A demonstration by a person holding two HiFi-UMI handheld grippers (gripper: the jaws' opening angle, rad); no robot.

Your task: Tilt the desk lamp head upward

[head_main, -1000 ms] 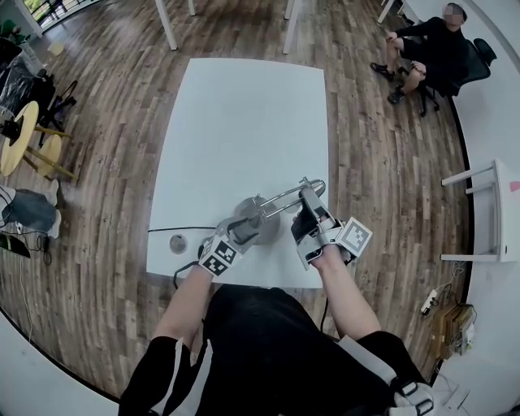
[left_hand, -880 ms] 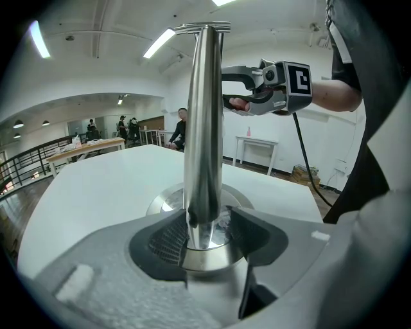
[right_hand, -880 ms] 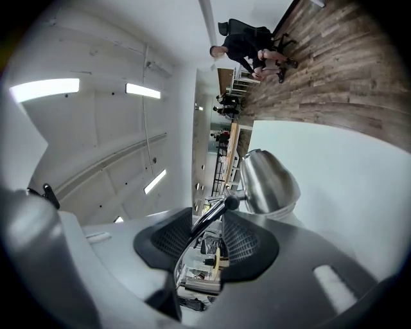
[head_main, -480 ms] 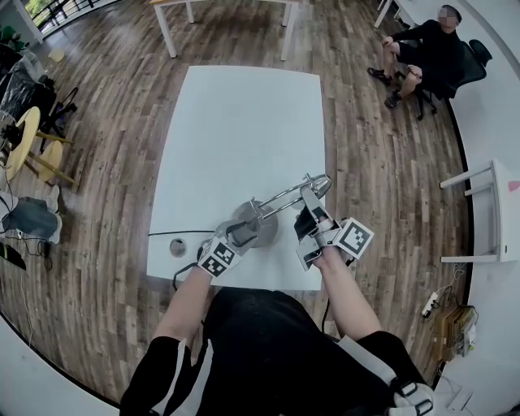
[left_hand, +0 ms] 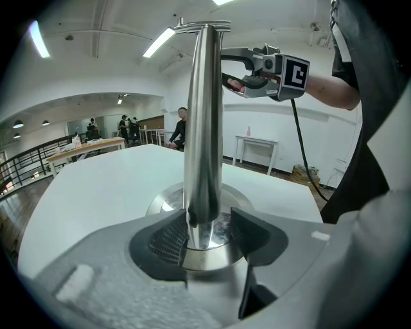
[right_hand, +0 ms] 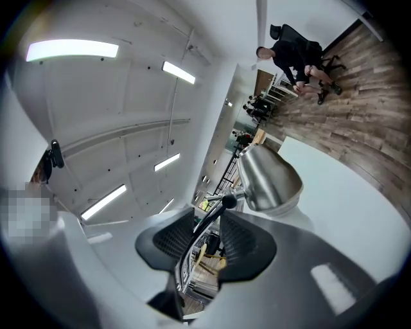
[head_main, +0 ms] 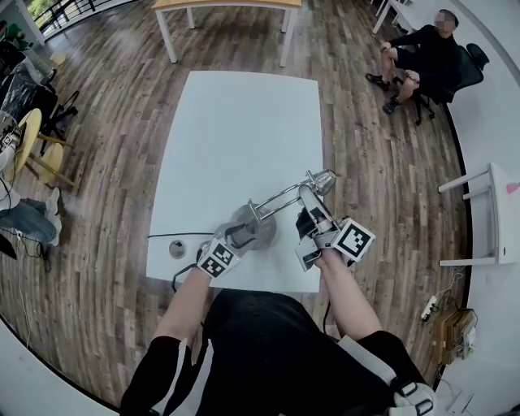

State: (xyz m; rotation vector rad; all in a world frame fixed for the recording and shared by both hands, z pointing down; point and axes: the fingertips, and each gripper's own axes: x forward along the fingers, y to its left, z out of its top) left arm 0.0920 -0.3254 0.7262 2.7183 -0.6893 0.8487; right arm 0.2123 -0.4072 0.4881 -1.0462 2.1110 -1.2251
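Both forearms are reaching forward over the near edge of the white table [head_main: 244, 122], each carrying a gripper (two in all). The left gripper [left_hand: 204, 226] is lying low, its jaws clamping the upright post [left_hand: 203, 115] of the one desk lamp [head_main: 262, 221] just above its round base [left_hand: 164, 199]. The right gripper [right_hand: 207, 238] is riding higher and angling upward. Its jaws are closing around the lamp's thin arm [right_hand: 200, 226], two slim rods running between the pads; whether the pads are touching them is hard to make out. The steel lamp head [right_hand: 270, 177] is hanging just beyond. Farther off, one person [head_main: 426, 53] is sitting, and a second table [head_main: 227, 4] is running partly out of sight.
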